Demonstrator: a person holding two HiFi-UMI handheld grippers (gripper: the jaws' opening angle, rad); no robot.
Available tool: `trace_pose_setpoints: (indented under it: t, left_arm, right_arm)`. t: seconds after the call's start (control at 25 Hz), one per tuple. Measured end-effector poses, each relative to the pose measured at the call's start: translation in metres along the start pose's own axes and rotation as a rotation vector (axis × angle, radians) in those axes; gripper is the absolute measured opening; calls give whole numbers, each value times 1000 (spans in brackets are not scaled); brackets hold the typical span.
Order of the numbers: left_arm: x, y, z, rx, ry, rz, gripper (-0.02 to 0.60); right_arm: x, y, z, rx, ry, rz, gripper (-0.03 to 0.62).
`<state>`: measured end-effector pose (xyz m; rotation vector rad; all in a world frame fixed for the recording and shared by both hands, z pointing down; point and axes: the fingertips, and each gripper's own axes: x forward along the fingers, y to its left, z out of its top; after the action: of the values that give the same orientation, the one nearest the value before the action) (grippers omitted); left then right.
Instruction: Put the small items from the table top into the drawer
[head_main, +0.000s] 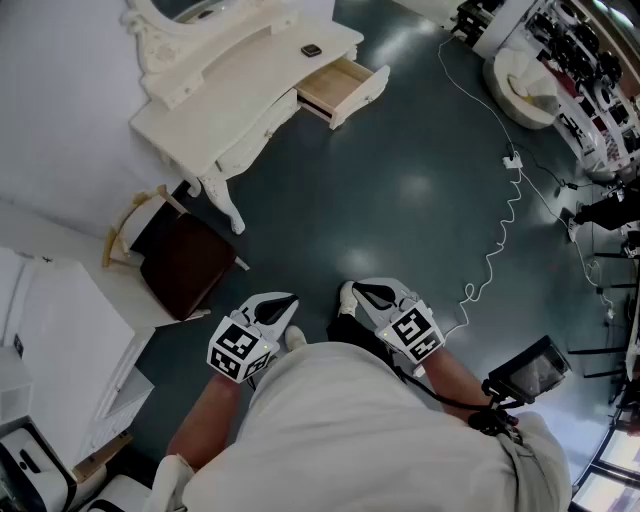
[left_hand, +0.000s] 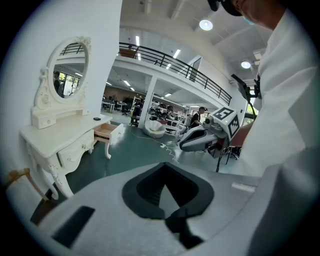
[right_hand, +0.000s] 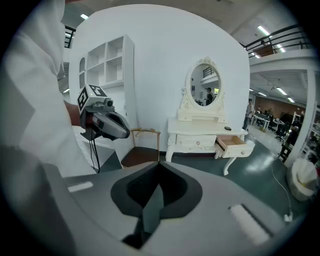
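**Findings.** We note both tools clenched with nothing between the jaws. The left tool (head_main: 283, 302) and the right tool (head_main: 362, 294) are held close to the person's body, well apart from the work. The white counter (head_main: 230, 95) stands across the floor against the wall. One small dark item (head_main: 311, 50) lies on its top, near the end over the drawer (head_main: 335, 88). The drawer is pulled out and appears empty. We see no other loose item on the top, though at this range we cannot rule out smaller ones.

**Assessment.** We judge the task not yet begun. The step in hand is the approach to the counter.

**Recommendations.**
- Walk up to the drawer end, clear of the chair (head_main: 185, 262) at the other end and the cable (head_main: 500, 230) on the floor.
- Release the jaws of one tool before reaching.
- The item looks flat and low, so we advise coming down from above and taking it across its narrow sides, with the jaw tips kept just off the top.
- Lift straight, carry it past the front edge, and let go low inside the drawer.
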<state>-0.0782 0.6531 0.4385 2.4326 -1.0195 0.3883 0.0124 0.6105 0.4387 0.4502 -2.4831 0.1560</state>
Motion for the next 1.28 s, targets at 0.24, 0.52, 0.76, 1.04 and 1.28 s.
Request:
trace_pose_setpoints:
  t: [0.24,0.52,0.76,1.04,1.28]
  left_arm:
    - [38,-1,23,36,14,-11,2]
    - [111,20,74,35,40,13,2]
    - [185,36,131,37,30,56,2]
    - [248,70,173,5,15,107,58]
    - [281,129,202,14,25,98,81]
  right_arm:
    - [-9,-43,-12,16,-19,-16,0]
    - [-13,-131,-12,20,-54,11,0]
    - [-26,-222,-17,31,-84,30,3]
    - [-17,-299,-35,54,-64,50,118]
    - [9,-352,-32,96,-47,8,127]
